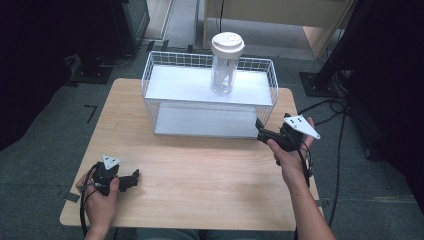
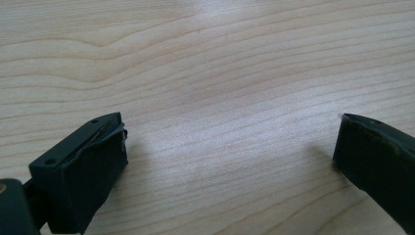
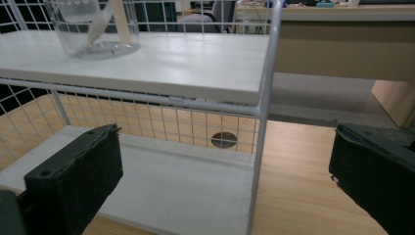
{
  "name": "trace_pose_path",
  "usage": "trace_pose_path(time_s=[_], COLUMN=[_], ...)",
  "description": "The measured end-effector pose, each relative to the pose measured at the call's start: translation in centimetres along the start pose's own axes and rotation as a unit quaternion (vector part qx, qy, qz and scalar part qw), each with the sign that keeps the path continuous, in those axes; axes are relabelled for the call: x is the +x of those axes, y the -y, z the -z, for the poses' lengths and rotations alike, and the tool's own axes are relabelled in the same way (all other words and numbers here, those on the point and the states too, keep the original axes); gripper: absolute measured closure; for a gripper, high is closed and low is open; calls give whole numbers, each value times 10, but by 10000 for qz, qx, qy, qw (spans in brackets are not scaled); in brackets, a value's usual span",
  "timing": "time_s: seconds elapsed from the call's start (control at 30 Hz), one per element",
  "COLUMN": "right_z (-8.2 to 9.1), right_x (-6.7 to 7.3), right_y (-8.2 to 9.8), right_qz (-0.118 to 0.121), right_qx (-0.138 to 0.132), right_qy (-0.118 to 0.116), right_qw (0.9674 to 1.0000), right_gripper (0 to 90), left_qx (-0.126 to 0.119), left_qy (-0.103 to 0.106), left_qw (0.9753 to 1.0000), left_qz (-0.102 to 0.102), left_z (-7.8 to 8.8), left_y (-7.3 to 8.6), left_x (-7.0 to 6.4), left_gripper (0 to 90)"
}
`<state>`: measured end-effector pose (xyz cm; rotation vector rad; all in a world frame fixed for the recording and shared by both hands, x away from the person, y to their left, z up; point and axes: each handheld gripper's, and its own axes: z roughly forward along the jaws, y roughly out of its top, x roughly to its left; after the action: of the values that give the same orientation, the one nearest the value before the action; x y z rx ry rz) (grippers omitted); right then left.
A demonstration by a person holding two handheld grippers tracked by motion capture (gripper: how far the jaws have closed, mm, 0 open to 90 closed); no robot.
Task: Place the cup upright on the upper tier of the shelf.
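Observation:
A white wire rack with two white shelves stands at the back middle of the wooden table. A clear jar with a white lid stands upright on the upper shelf, white pieces inside it. My right gripper is open at the rack's front right corner, apart from the jar. In the right gripper view the corner post rises between the wide jaws, with the jar at the upper left. My left gripper lies open near the table's front left, over bare wood.
The lower shelf is bare. Cables and a black stand base lie on the floor right of the table. A wooden cabinet stands behind the rack. Dark equipment fills the back left.

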<state>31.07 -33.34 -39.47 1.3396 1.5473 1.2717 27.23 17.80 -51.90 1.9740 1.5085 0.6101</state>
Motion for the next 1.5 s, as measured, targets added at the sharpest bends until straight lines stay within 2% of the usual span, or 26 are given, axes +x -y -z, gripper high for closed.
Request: trace_pose_path(time_s=[0.4,0.73,1.07,1.5], right_z=[5,11,19,32], right_x=[-19,-33,-48,-65], right_y=[28,51,74,106], right_qz=[27,-127,-267,-303], right_qx=[260,440,623,919], right_qy=[167,263,416,557], right_qw=[9995,9986,9968,9937], right_gripper=[0,0,0,0], left_qx=[1,0,5,4], left_qy=[1,1,3,3], left_qw=[10000,10000,10000,10000], left_qz=[0,0,-2,1], left_z=[0,0,0,0], left_y=[0,0,0,0], left_x=[0,0,0,0], left_gripper=[0,0,0,0])
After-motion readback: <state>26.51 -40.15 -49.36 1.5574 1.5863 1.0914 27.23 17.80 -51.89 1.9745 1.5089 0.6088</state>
